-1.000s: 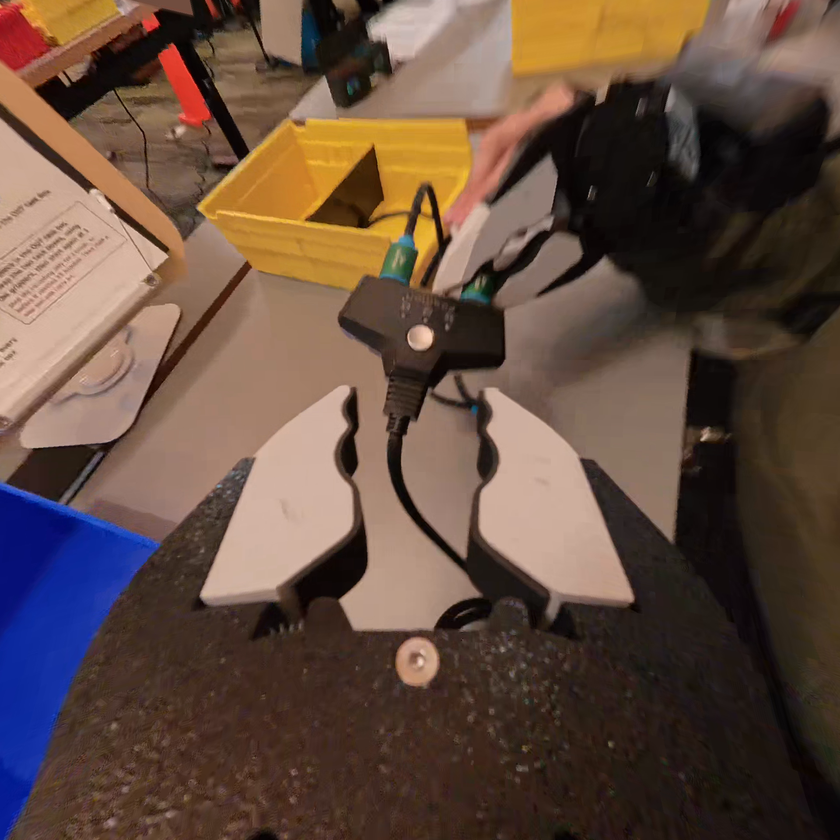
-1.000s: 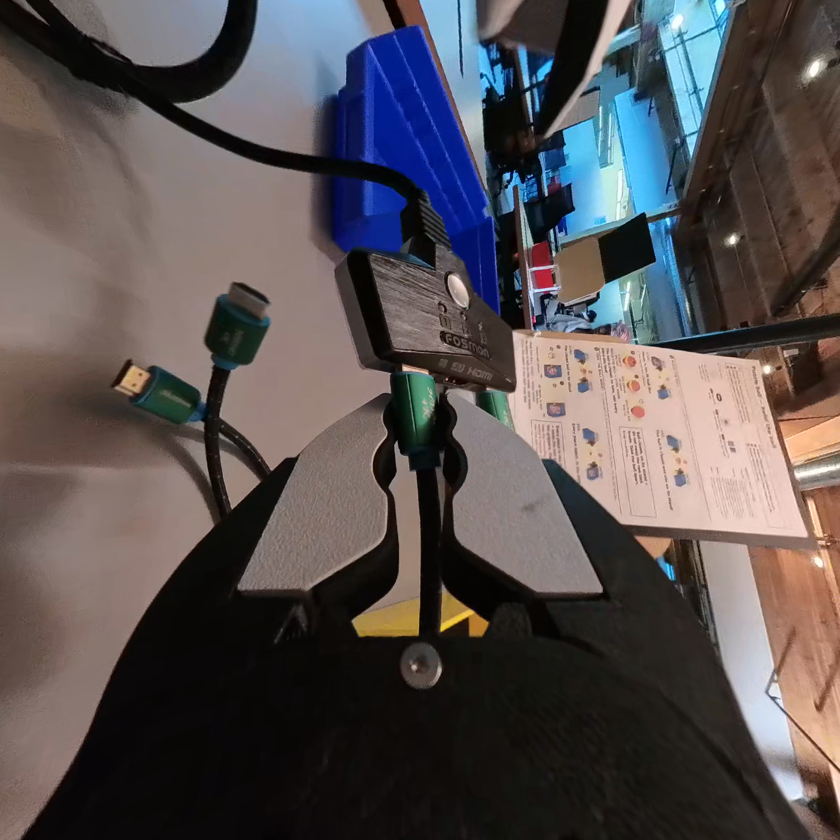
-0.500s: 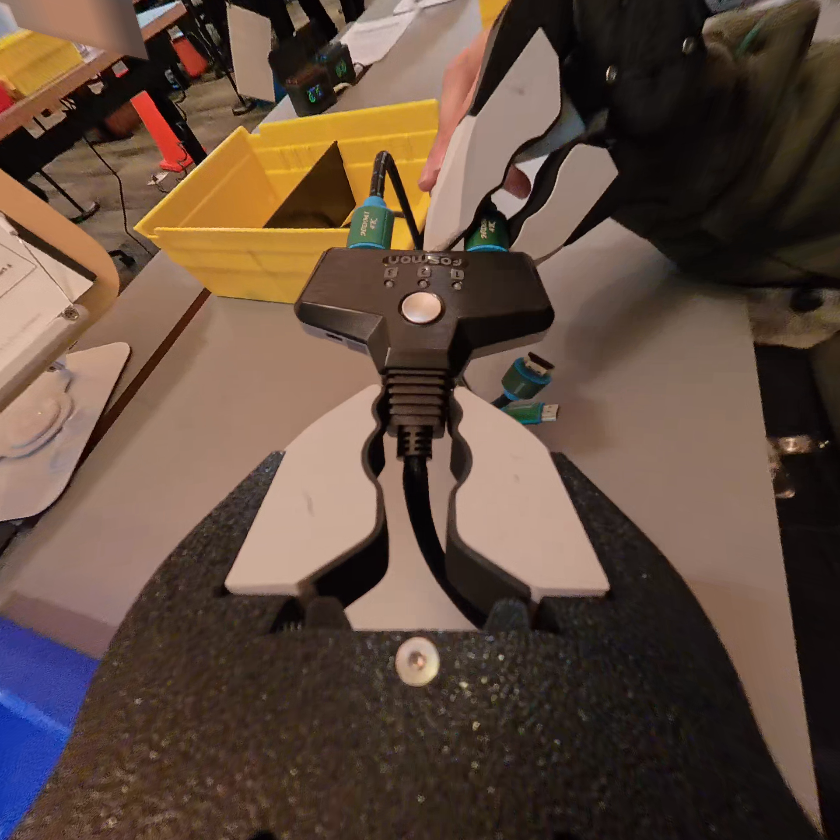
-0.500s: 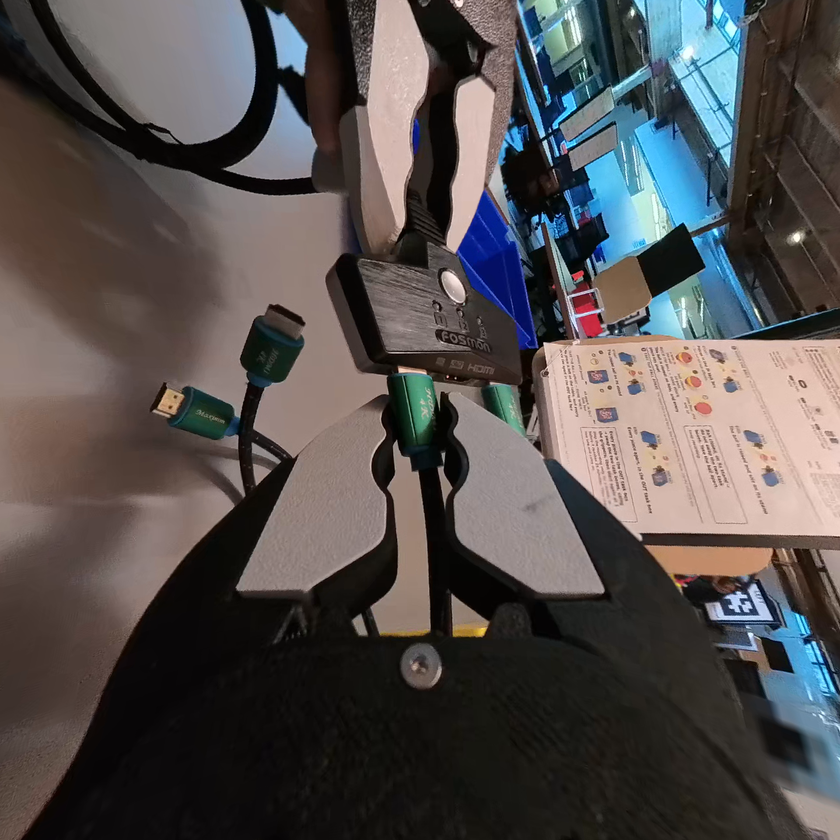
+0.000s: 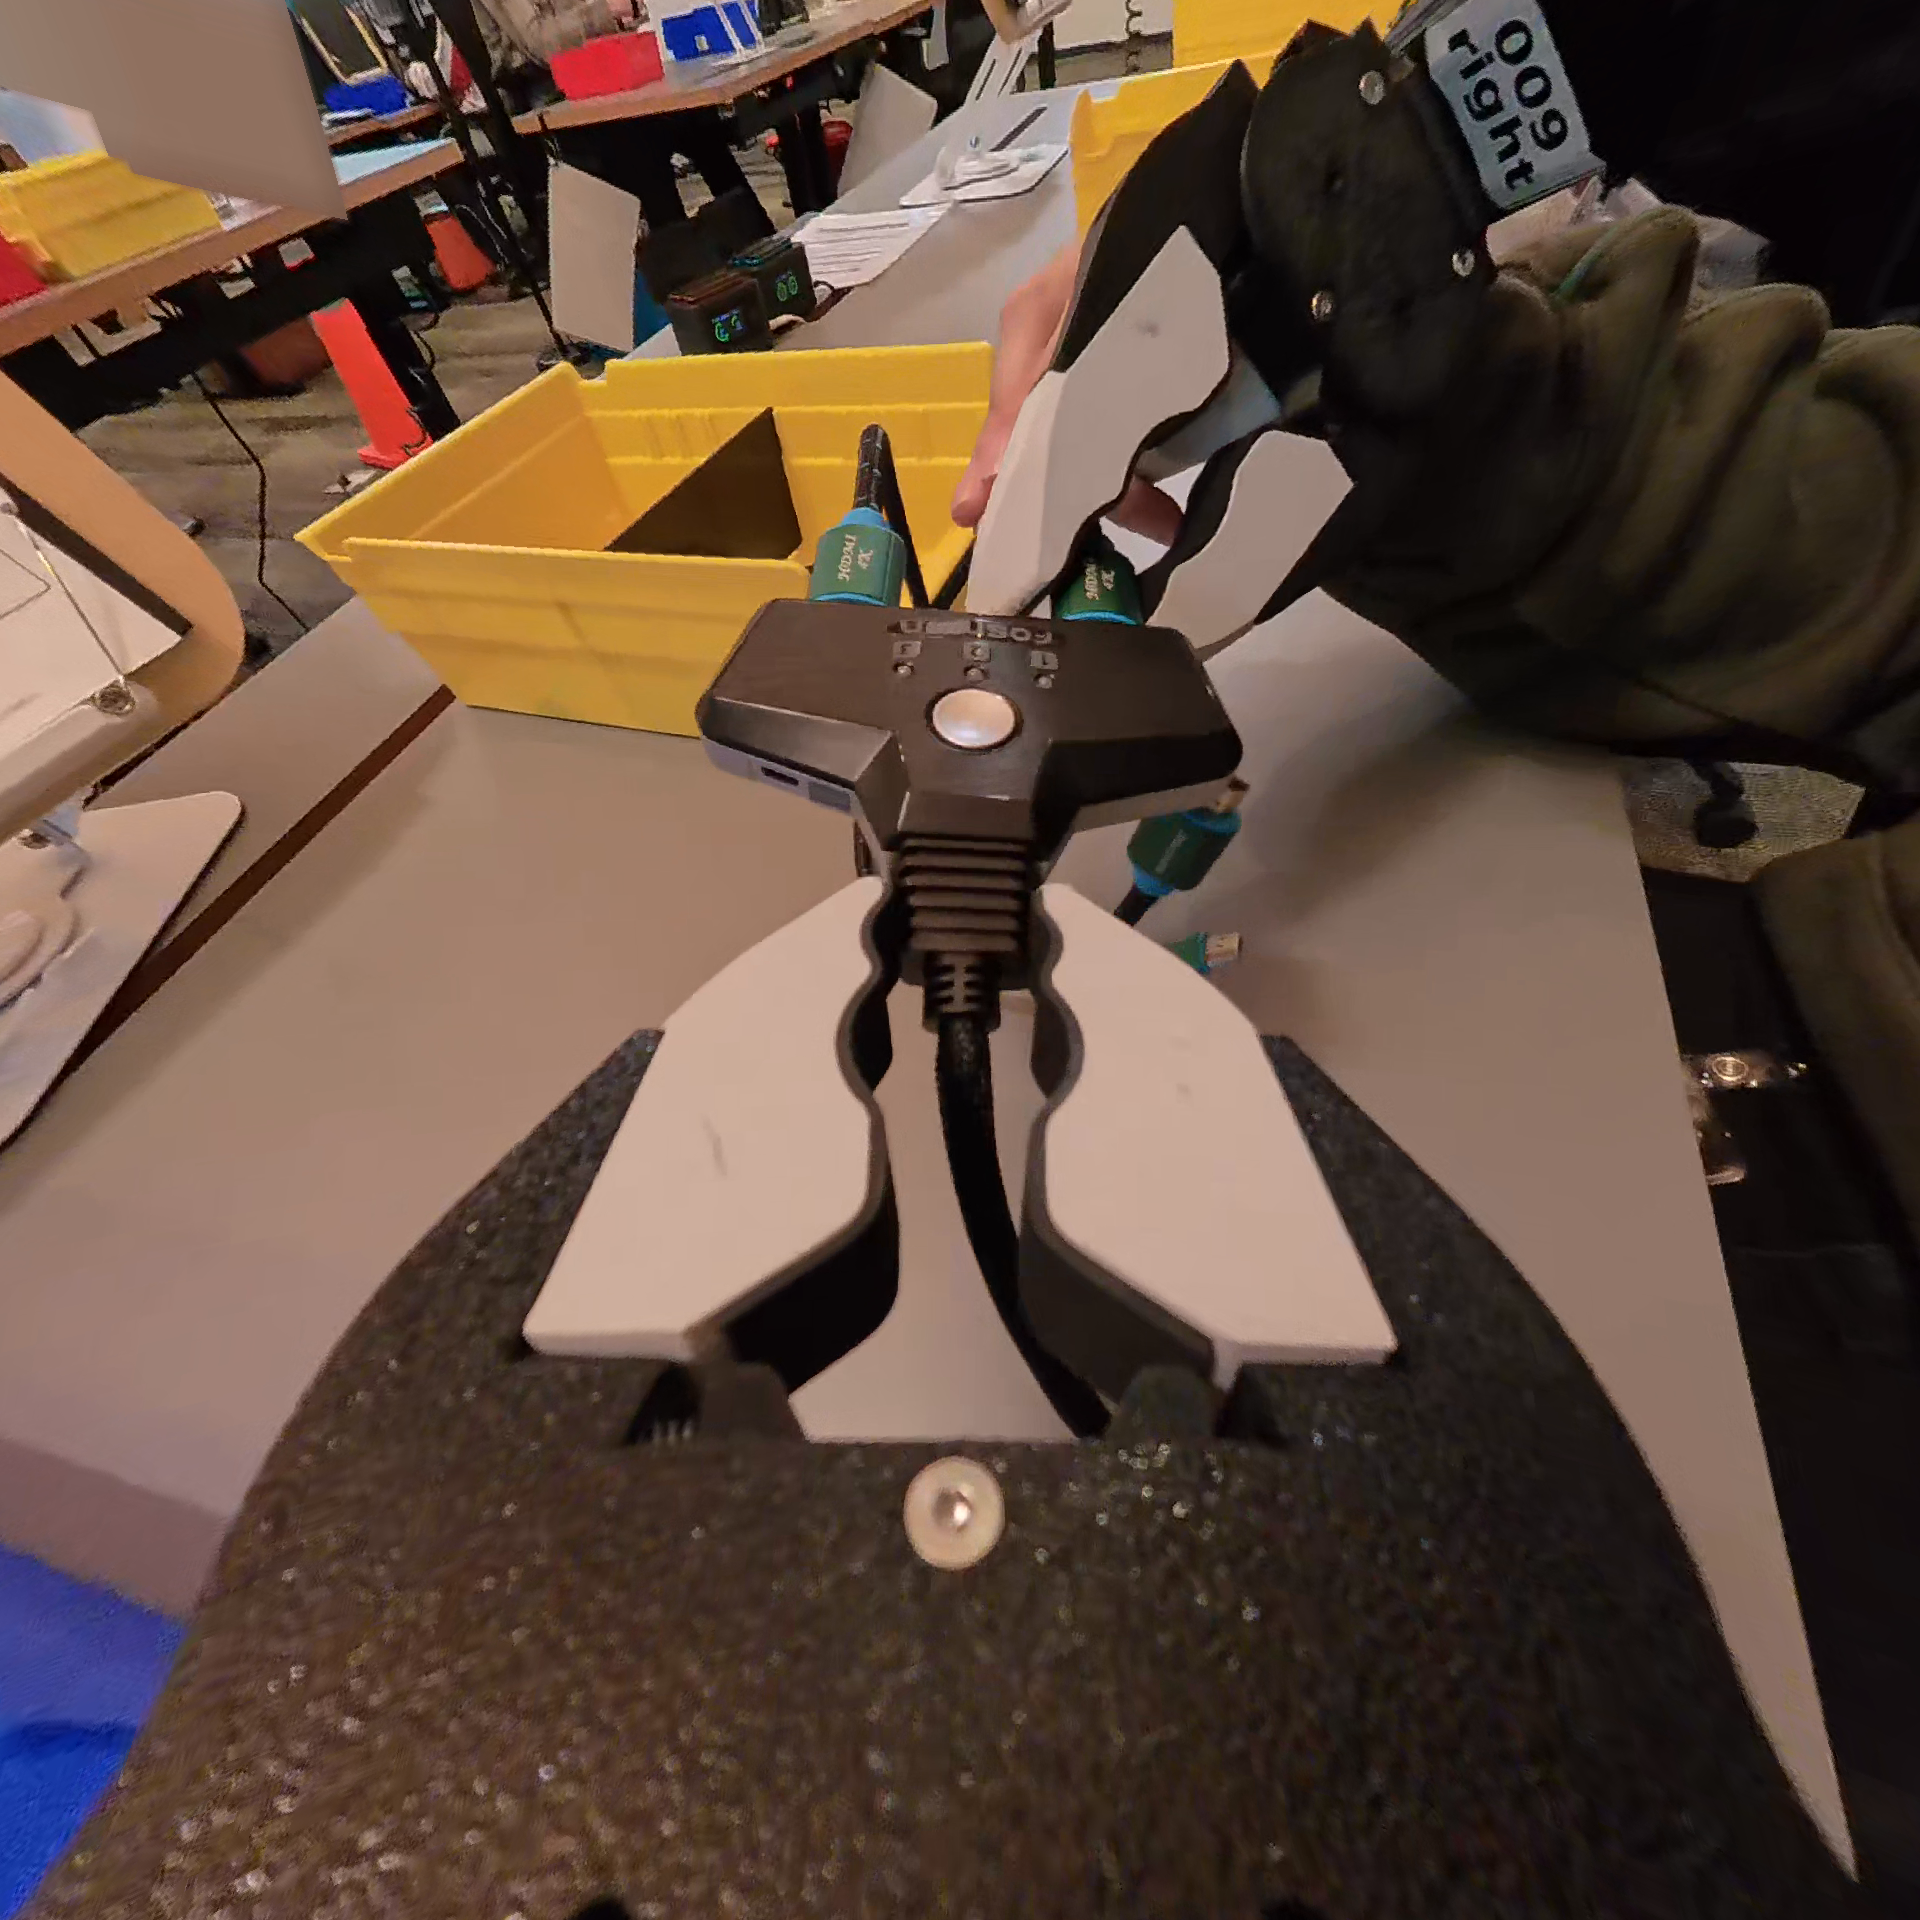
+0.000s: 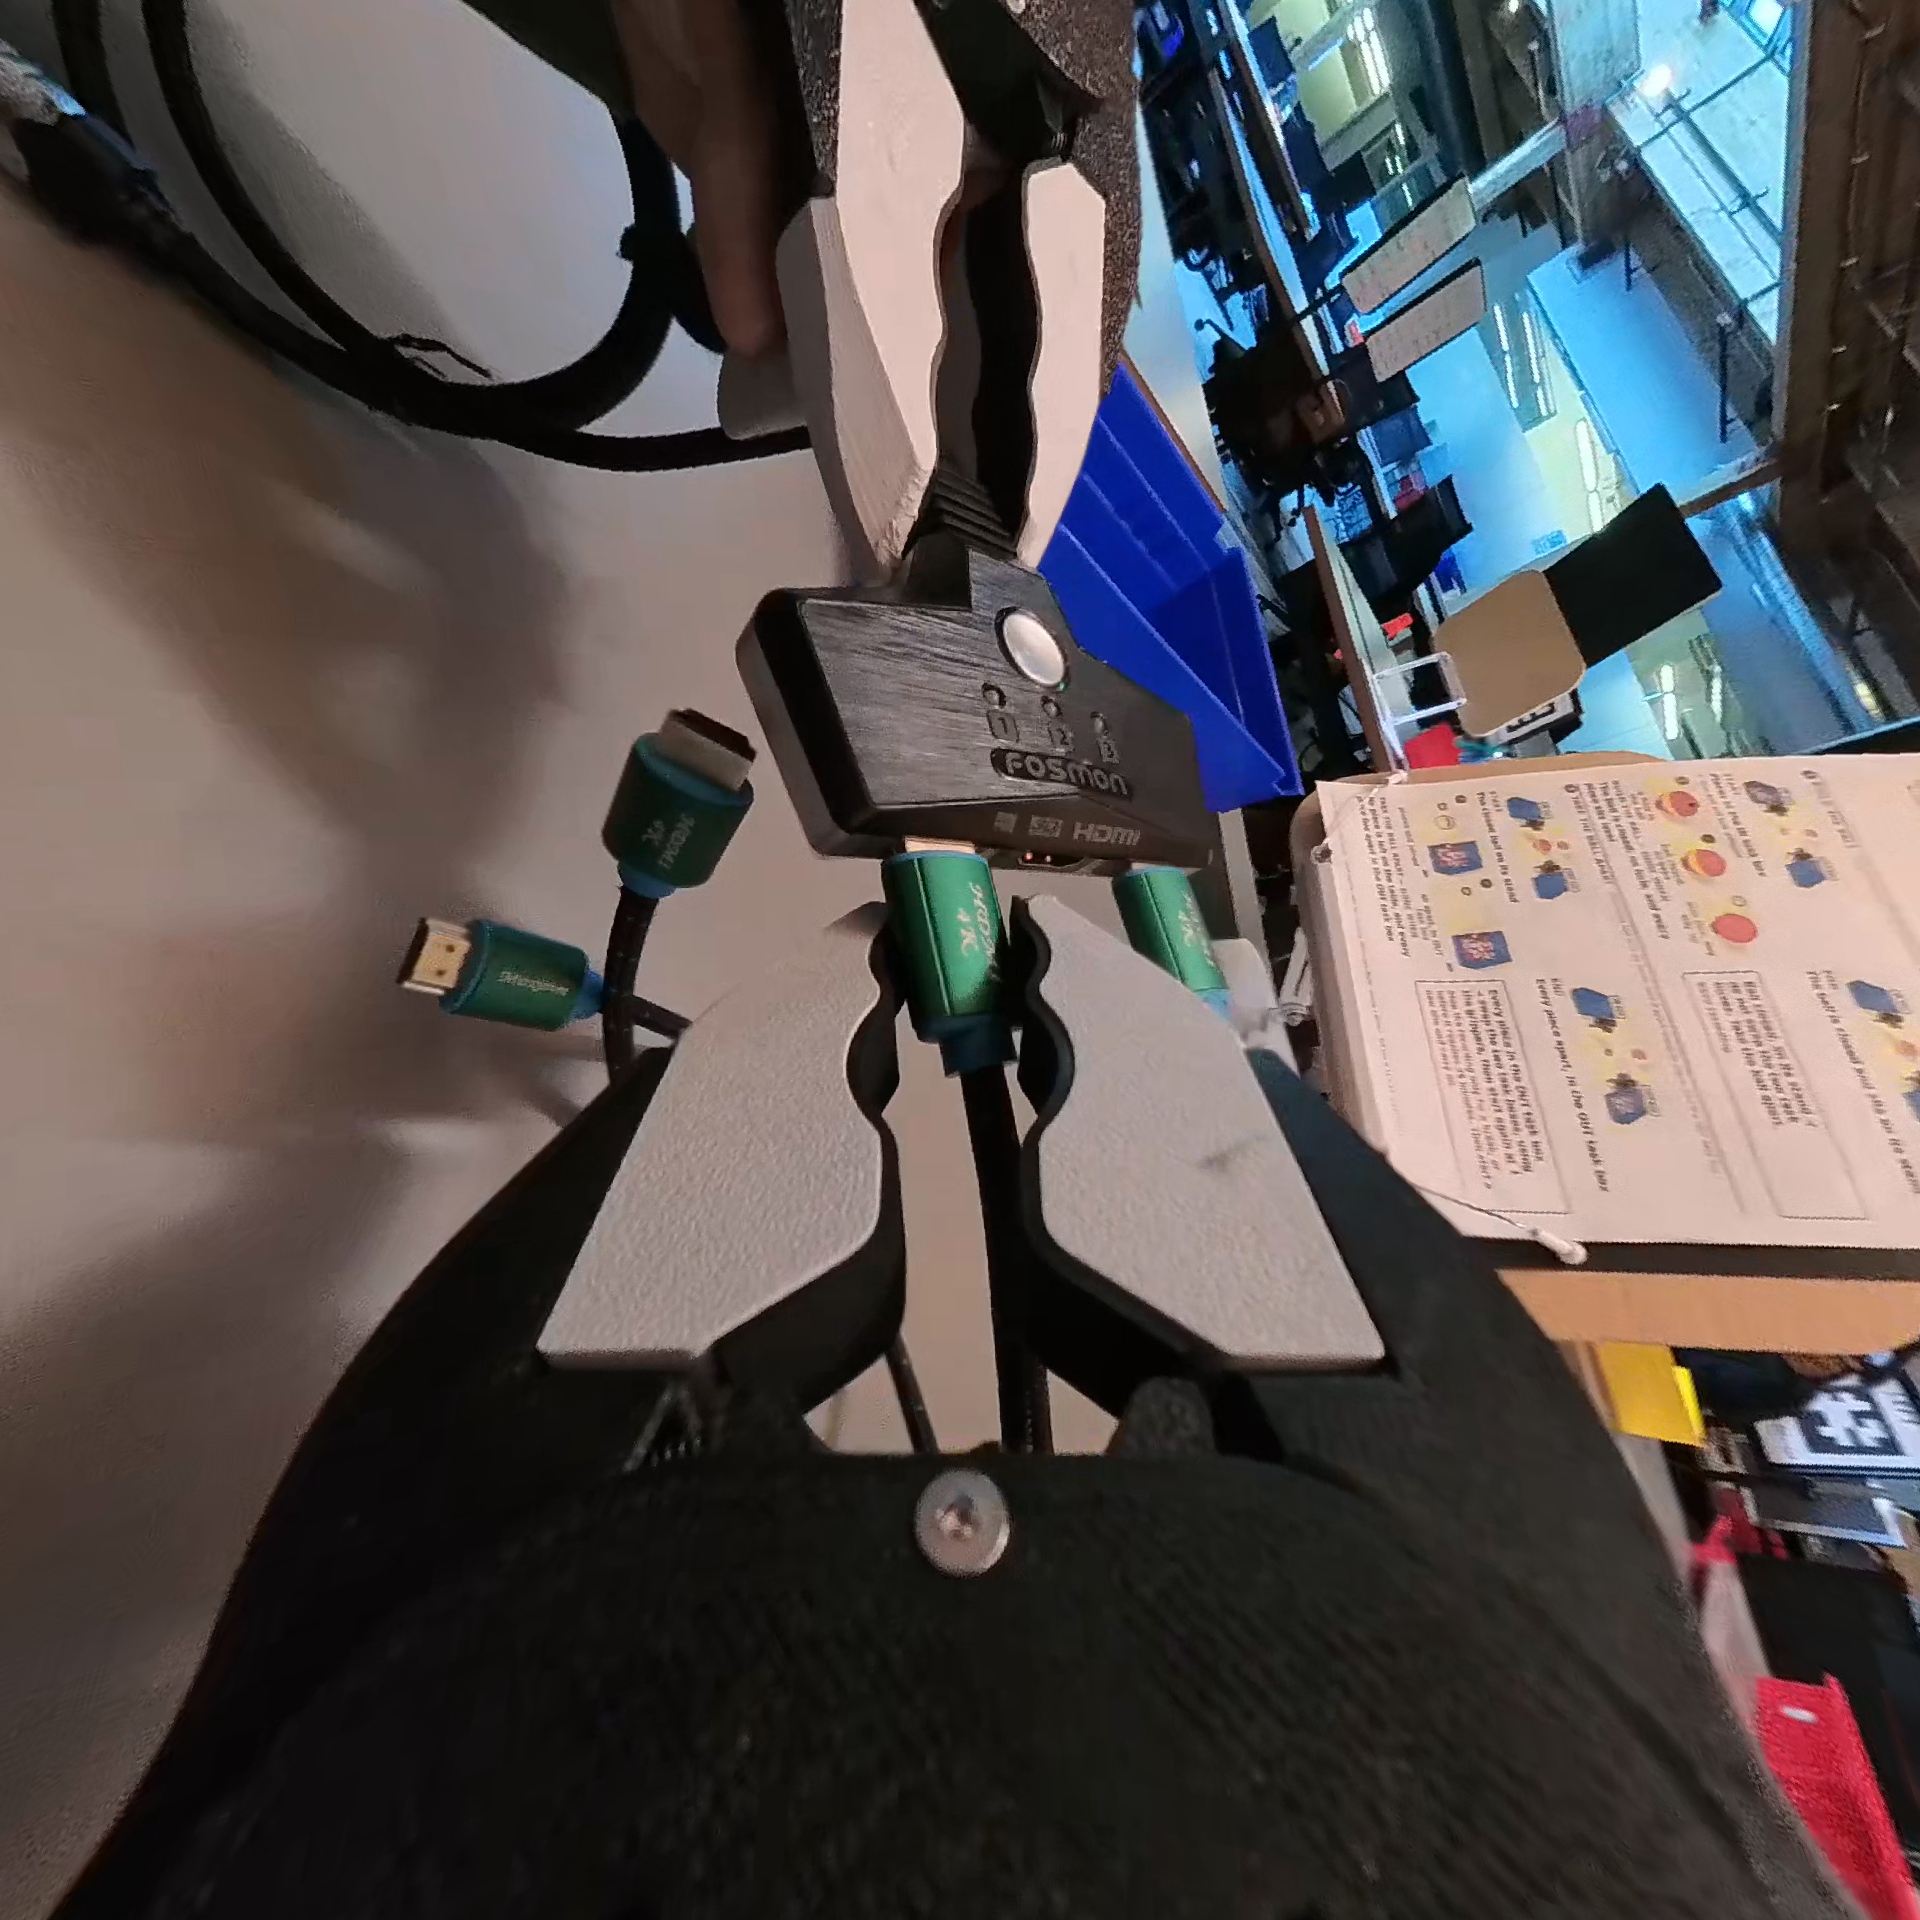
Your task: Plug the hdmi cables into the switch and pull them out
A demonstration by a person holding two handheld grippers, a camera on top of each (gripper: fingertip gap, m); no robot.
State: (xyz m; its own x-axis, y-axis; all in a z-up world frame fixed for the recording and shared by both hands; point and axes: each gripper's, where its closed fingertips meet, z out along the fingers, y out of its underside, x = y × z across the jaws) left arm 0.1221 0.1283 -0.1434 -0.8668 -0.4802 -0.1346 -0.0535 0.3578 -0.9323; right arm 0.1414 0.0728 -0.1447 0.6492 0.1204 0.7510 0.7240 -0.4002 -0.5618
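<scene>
The black HDMI switch (image 5: 966,717) is held just above the grey table (image 5: 468,935). My left gripper (image 5: 961,920) is shut on the ribbed cable neck at its near end. Two green HDMI plugs sit in its far side: the left plug (image 5: 854,561) is free, and my right gripper (image 6: 951,930) is shut on the right plug (image 6: 951,956). In the right wrist view the switch (image 6: 966,727) shows with the second plug (image 6: 1169,925) beside the held one. Two loose green plugs (image 6: 681,810) (image 6: 488,971) lie on the table.
A yellow bin (image 5: 623,582) stands behind the switch. A blue bin (image 6: 1164,603) and a stand with a printed sheet (image 6: 1610,987) are on the left side. A thick black cable (image 6: 416,384) loops over the table. A person's sleeve (image 5: 1662,499) is at the right.
My left gripper was open behind the switch, then moved forward and shut on its ribbed neck. My right gripper has stayed shut on the green plug.
</scene>
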